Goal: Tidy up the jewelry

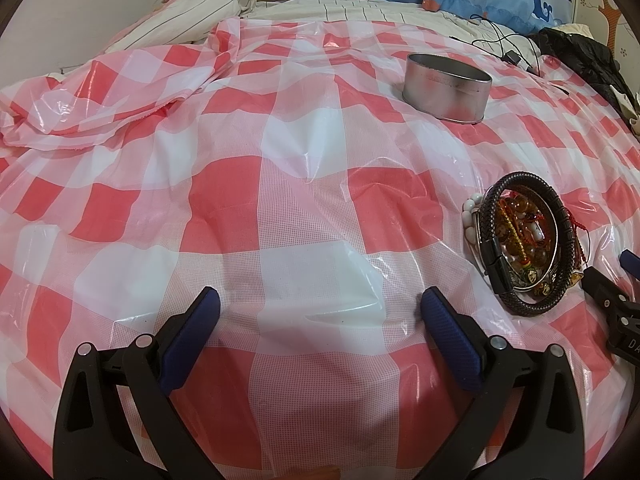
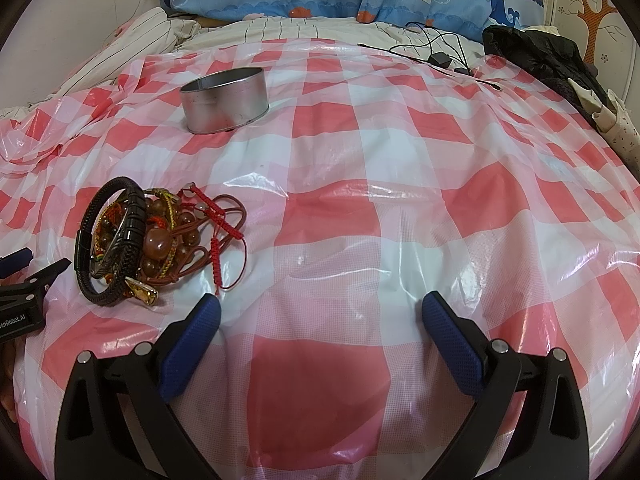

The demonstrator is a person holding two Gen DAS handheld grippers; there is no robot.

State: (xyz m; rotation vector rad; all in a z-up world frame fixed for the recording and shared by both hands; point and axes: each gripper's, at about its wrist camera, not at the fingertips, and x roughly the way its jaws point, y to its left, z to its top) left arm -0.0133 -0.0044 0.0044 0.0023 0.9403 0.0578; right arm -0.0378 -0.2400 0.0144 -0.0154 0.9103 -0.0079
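Nothing is gripped yet, so this looks like the opening step: the left claw (image 1: 320,306) hovers with its ribbed blue pads spread wide over the glossy, crinkled red-and-white checked plastic sheet (image 1: 304,216) covering the bed. To its right lies the tangled heap of jewelry (image 2: 150,242), a braided black leather bracelet ringing amber glass beads and knotted red cords, with the open oval metal tin (image 2: 224,100) well apart behind it. The right claw (image 2: 320,308), equally spread and empty, would need to pinch a single strand without dragging the rest.
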